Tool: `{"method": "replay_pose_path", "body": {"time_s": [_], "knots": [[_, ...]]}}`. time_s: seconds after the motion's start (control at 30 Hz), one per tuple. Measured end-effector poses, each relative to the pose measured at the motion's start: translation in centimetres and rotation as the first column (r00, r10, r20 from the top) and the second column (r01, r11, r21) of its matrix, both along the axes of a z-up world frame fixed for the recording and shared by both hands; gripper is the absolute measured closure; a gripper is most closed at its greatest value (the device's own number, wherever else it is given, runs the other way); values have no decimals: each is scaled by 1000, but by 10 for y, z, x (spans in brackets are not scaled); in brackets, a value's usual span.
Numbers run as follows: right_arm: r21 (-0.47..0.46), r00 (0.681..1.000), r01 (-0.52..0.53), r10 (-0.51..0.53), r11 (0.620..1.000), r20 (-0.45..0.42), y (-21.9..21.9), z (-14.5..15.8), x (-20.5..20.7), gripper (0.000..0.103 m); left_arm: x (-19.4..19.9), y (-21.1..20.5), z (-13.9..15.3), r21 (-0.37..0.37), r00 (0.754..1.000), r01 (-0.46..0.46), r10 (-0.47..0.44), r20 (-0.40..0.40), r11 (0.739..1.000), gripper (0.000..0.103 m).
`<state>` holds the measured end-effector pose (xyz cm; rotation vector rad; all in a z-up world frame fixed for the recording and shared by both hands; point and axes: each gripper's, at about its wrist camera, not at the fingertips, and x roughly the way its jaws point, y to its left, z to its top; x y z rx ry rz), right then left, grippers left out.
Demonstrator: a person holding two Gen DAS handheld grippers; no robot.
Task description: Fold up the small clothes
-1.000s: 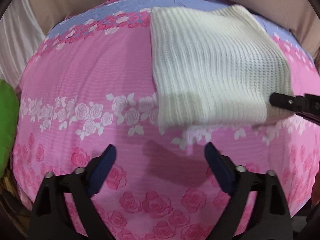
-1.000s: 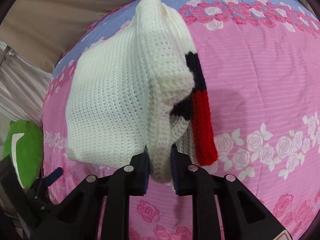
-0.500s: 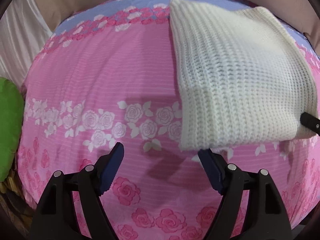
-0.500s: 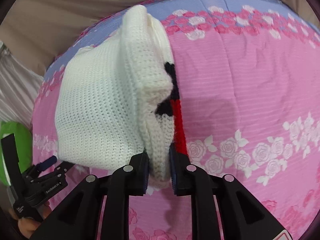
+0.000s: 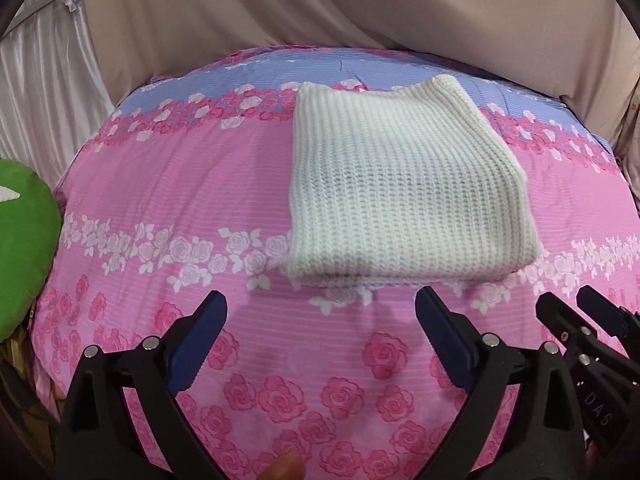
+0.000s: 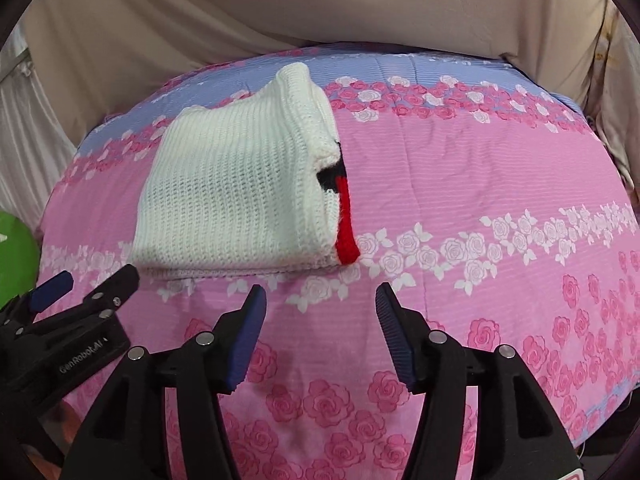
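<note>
A white knitted sweater (image 5: 400, 188) lies folded into a flat rectangle on the pink rose-print bed cover (image 5: 180, 184). In the right wrist view the sweater (image 6: 232, 192) shows a red and black striped edge (image 6: 345, 220) poking out on its right side. My left gripper (image 5: 320, 320) is open and empty, just in front of the sweater's near edge. My right gripper (image 6: 320, 312) is open and empty, also just in front of the sweater, to its right. Each gripper shows at the edge of the other's view.
A green cushion (image 5: 20, 240) sits at the left edge of the bed. Beige cloth (image 5: 320, 4) hangs behind the bed and white curtain (image 5: 40, 92) at the left. The bed cover has a blue band (image 6: 400, 68) at the far side.
My right gripper let go of the sweater's edge and opened. The sweater now lies flat on the bed. Both grippers pulled back toward the near side.
</note>
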<state>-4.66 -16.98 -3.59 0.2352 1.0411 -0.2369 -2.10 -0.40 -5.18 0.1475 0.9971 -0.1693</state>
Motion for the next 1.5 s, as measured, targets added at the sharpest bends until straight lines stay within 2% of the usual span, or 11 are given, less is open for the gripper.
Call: {"method": "replay_pose_path", "body": {"time_s": [0.2, 0.37, 0.73, 1.5], "knots": [[-9, 1000, 12, -11, 1000, 17, 8, 5, -11, 43, -13, -4, 3, 26, 999, -1, 0, 35, 1000, 10], [11, 1000, 11, -11, 1000, 9, 13, 4, -16, 43, -16, -6, 4, 33, 999, 11, -12, 40, 999, 9], [-8, 1000, 12, -12, 1000, 26, 17, 12, -15, 43, -15, -7, 13, 47, 997, 19, -23, 74, 999, 10], [-56, 1000, 8, -9, 998, -8, 29, 9, 0, 42, 0, -1, 4, 57, 1000, -11, 10, 22, 998, 10]]}}
